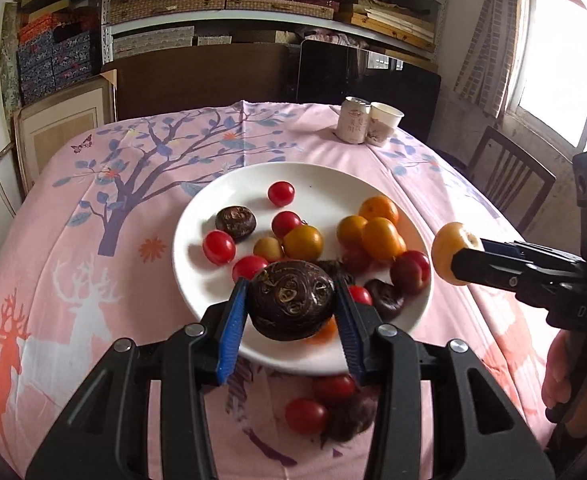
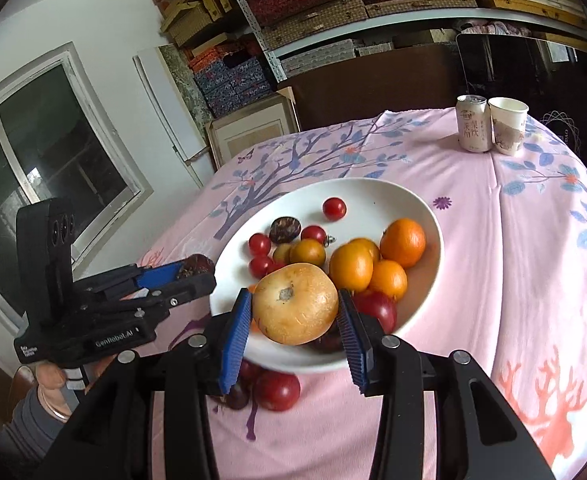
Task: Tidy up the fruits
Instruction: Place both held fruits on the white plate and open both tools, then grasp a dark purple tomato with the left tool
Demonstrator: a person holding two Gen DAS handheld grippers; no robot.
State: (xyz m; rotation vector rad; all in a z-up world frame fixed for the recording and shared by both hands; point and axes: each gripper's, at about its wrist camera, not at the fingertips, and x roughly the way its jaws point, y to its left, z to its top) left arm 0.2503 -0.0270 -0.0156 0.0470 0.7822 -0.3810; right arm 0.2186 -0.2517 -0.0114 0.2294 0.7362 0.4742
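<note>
- My left gripper point(image 1: 291, 300) is closed on a dark brown, round water chestnut point(image 1: 291, 306); both blue pads press its sides, above the near rim of the white round plate point(image 1: 333, 180).
- My right gripper point(image 2: 295, 310) grips a pale yellow, round fruit point(image 2: 295, 304) between its pads, also over the plate's near edge.
- Red cherry tomatoes point(image 1: 280, 193), orange kumquats point(image 1: 378, 210) and more chestnuts lie in the plate.
- Two red tomatoes point(image 1: 306, 416) rest on the pink tablecloth point(image 1: 93, 280), just before the plate.
</note>
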